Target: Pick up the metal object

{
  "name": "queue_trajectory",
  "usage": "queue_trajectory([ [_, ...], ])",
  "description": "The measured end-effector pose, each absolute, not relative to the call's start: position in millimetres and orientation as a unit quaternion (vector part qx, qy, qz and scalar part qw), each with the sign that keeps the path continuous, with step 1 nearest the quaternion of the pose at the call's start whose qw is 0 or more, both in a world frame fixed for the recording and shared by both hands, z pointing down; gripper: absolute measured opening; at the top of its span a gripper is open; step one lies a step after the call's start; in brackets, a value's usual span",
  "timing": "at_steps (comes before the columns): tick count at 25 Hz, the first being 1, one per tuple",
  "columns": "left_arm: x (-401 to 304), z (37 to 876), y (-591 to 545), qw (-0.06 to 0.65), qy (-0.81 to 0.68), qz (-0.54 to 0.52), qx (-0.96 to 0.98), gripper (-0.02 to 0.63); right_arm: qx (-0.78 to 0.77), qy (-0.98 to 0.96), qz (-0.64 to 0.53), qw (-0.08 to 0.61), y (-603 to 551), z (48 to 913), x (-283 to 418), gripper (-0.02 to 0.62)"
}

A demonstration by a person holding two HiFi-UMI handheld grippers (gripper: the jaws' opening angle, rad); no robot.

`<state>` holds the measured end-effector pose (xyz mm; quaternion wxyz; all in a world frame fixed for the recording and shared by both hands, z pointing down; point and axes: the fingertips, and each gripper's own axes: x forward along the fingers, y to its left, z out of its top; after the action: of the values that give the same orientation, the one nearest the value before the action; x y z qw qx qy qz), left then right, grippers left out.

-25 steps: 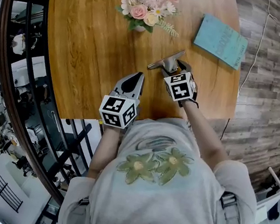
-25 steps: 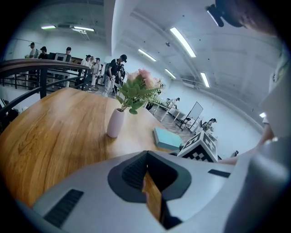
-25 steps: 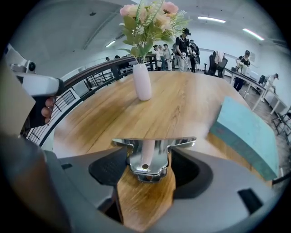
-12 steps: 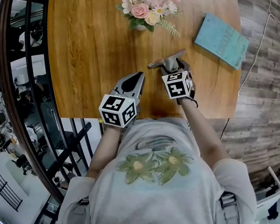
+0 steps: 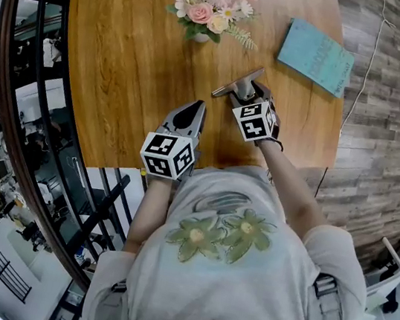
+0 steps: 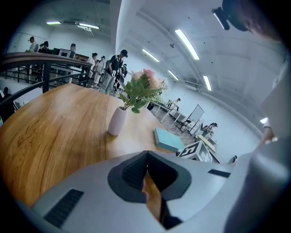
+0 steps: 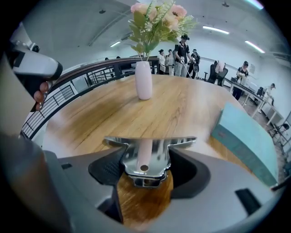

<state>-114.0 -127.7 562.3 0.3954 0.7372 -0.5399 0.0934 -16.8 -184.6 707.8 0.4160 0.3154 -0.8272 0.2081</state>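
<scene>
The metal object (image 5: 236, 87) is a shiny T-shaped piece with a flat wide bar and a short stem. My right gripper (image 5: 244, 96) is shut on its stem, near the wooden table's (image 5: 128, 46) front right. In the right gripper view the metal object (image 7: 148, 154) fills the gap between the dark pads (image 7: 107, 170), its bar pointing away over the table (image 7: 182, 109). My left gripper (image 5: 188, 117) hovers over the table's front edge, jaws together with nothing between them. In the left gripper view the left gripper (image 6: 146, 175) is shut.
A white vase of pink flowers (image 5: 213, 3) stands at the back middle of the table. A teal book (image 5: 315, 57) lies at the right. A black railing (image 5: 15, 88) curves round the table's left side. A brick-pattern wall (image 5: 388, 110) is on the right.
The right gripper has shifted slightly forward and left with the metal object. The left gripper has barely moved.
</scene>
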Motion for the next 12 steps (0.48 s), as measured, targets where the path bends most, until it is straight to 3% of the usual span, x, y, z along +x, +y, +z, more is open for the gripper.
queue_trajectory([
  [12, -117.6, 552.1, -125.9, 0.387, -0.540, 0.092, 0.742, 0.014, 0.286, -0.833, 0.182, 0.438, -182.6, 702.4, -16.9, 0.293],
])
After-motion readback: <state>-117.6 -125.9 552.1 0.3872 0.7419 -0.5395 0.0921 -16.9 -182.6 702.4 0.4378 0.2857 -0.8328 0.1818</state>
